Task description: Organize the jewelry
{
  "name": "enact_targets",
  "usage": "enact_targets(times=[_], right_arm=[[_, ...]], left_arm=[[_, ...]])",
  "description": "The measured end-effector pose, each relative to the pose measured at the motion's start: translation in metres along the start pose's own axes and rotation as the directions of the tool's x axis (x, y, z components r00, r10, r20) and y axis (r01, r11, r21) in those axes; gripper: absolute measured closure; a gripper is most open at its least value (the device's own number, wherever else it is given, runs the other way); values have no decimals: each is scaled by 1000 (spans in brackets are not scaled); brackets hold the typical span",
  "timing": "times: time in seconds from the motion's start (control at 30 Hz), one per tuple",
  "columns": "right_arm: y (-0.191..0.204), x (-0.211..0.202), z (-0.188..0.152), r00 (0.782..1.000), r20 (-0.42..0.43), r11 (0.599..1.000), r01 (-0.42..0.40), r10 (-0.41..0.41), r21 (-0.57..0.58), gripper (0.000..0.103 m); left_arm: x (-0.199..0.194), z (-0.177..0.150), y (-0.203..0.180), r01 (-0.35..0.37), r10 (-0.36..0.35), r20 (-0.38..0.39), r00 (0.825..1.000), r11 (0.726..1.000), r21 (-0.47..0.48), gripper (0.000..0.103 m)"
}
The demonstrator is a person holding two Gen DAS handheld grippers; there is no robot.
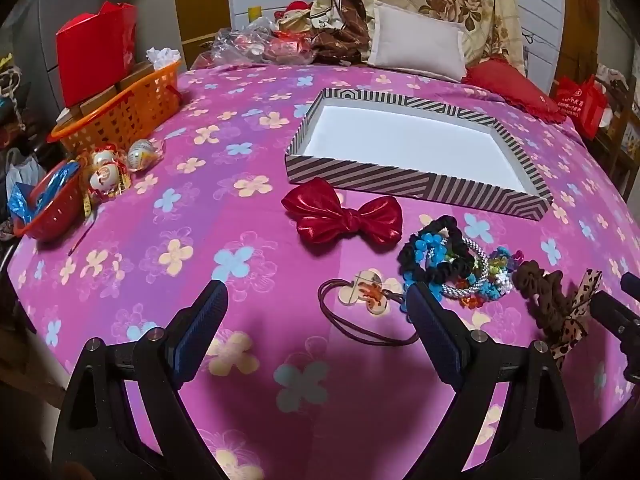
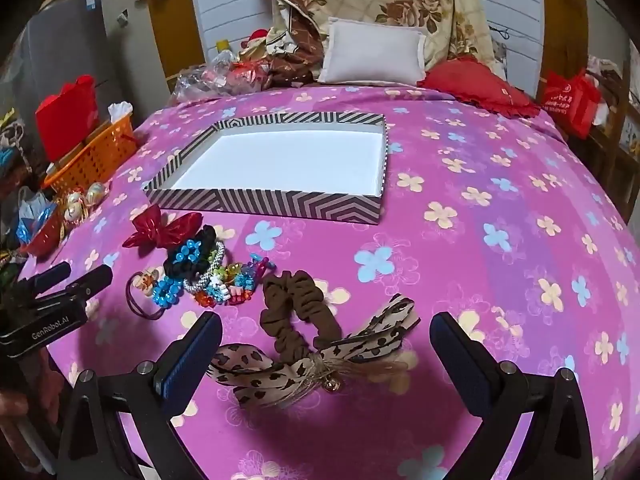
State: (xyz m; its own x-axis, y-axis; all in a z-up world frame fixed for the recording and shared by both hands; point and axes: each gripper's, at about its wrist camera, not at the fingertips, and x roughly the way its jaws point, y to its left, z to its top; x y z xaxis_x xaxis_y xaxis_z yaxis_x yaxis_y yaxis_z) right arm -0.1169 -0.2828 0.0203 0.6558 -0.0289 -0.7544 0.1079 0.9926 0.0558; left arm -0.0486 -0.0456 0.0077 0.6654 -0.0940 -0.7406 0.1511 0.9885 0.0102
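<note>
An empty striped box (image 1: 416,191) (image 2: 280,203) with a white inside lies on the pink flowered bedspread. In front of it are a red satin bow (image 1: 344,218) (image 2: 160,232), a heap of beaded bracelets and a black scrunchie (image 1: 452,260) (image 2: 204,268), a hair tie with a flat charm (image 1: 366,292) (image 2: 146,280), and a brown scrunchie with a leopard ribbon (image 1: 548,296) (image 2: 304,328). My left gripper (image 1: 316,296) is open, hovering near the charm tie. My right gripper (image 2: 326,334) is open, straddling the brown scrunchie without touching it.
An orange basket (image 1: 120,116) (image 2: 96,156), a red bag (image 1: 94,54), a red bowl (image 1: 48,204) and wrapped round ornaments (image 1: 108,168) crowd the bed's left edge. Pillows (image 1: 416,42) (image 2: 372,54) and a red cushion (image 2: 480,86) line the far side.
</note>
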Motion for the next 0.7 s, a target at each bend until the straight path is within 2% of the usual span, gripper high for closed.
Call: enact_targets(times=[0.2, 0.7], right_arm=[[-2, 0, -3, 1000, -4, 1000, -13, 13, -6, 0], [-5, 7, -1, 1000, -22, 1000, -17, 16, -1, 0]], left_arm=[[1, -1, -2, 21, -21, -4, 1000, 1000, -7, 12], [5, -2, -9, 17, -17, -10, 1000, 1000, 15, 12]])
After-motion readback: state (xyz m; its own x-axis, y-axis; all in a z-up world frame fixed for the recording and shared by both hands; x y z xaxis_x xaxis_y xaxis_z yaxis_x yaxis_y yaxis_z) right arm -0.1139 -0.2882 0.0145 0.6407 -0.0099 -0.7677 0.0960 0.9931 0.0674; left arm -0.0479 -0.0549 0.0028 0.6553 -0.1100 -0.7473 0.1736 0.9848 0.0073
